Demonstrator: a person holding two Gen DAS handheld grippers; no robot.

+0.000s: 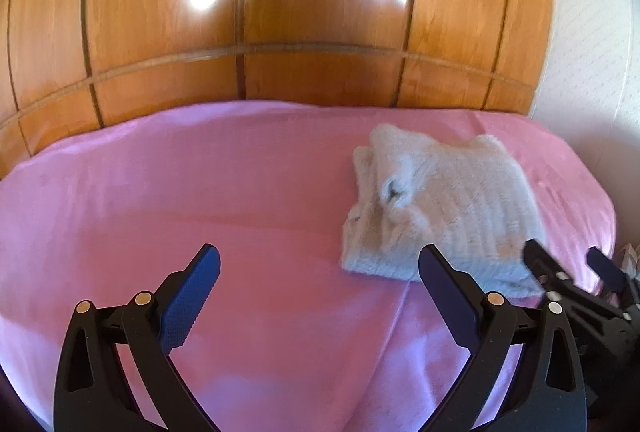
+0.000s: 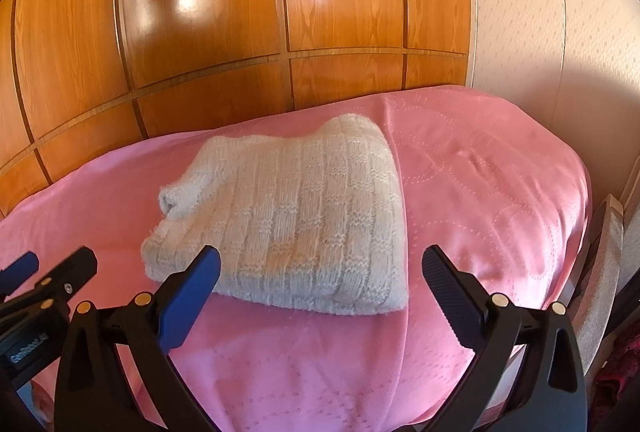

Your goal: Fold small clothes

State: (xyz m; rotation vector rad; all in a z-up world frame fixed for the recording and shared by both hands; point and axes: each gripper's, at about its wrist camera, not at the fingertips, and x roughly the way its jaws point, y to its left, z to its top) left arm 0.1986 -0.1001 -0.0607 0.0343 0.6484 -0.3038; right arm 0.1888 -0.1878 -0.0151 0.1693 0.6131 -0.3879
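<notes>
A small white knitted garment (image 1: 436,208) lies folded into a thick rectangle on the pink bedspread (image 1: 200,200); it also shows in the right wrist view (image 2: 296,220). My left gripper (image 1: 320,260) is open and empty, above the spread to the left of the garment. My right gripper (image 2: 322,260) is open and empty, just in front of the garment's near edge. The right gripper (image 1: 568,268) shows at the right of the left wrist view. The left gripper (image 2: 52,268) shows at the left edge of the right wrist view.
A glossy wooden wardrobe (image 2: 240,12) stands right behind the bed. A pale textured wall (image 2: 540,12) is on the right. The bed's right edge (image 2: 580,232) drops off to furniture and dark red items (image 2: 616,364) on the floor.
</notes>
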